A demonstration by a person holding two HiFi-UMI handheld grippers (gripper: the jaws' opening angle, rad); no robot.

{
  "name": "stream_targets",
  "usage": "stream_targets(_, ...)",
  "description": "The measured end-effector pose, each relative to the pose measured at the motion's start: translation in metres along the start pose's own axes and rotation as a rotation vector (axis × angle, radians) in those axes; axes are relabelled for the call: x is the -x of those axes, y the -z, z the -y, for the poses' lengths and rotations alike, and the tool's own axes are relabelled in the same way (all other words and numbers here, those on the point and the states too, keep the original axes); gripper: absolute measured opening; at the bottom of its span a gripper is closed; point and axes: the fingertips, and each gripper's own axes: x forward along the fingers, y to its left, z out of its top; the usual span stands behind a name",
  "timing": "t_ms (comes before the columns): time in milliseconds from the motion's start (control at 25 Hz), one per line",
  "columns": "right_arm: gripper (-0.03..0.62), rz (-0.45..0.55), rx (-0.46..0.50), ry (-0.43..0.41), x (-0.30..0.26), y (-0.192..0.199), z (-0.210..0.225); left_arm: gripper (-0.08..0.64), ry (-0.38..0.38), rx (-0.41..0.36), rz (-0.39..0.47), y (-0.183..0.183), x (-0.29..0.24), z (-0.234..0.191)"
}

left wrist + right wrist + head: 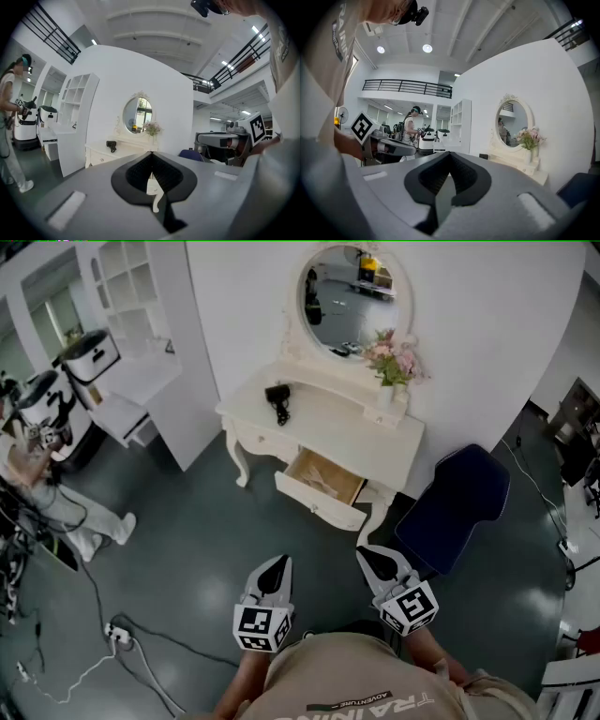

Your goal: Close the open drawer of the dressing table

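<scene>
The white dressing table (323, 423) stands against the wall ahead of me, and its middle drawer (321, 502) is pulled out, showing a wooden inside. My left gripper (277, 563) and right gripper (369, 554) hover side by side over the floor, well short of the drawer. Both are shut with nothing between the jaws. In the left gripper view the gripper (151, 154) points toward the table (117, 147). The right gripper (449, 153) points left of the table (520, 164).
On the table are an oval mirror (342, 298), pink flowers (395, 360) and a black hair dryer (278, 399). A dark blue chair (455, 507) stands right of the drawer. A white shelf unit (141, 315), a person (56, 493) and floor cables (112, 629) are at left.
</scene>
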Motion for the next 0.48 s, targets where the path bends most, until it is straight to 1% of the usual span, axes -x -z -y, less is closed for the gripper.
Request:
stream_targets(120,0.002,-0.005,0.009,-0.014,-0.004,0.002,-0.002,0.015,-0.022,0.004,-0.005,0.003,0.002,-0.008)
stream_targets(280,0.002,-0.008,0.021,-0.019,-0.011,0.0,-0.004,0.015,-0.025,0.008,0.004,0.0,0.004,-0.016)
stream_targets(480,0.002,-0.002,0.013,0.014,-0.013,-0.001,-0.005,0.015,-0.033,0.025,-0.022,0.01,0.011,-0.023)
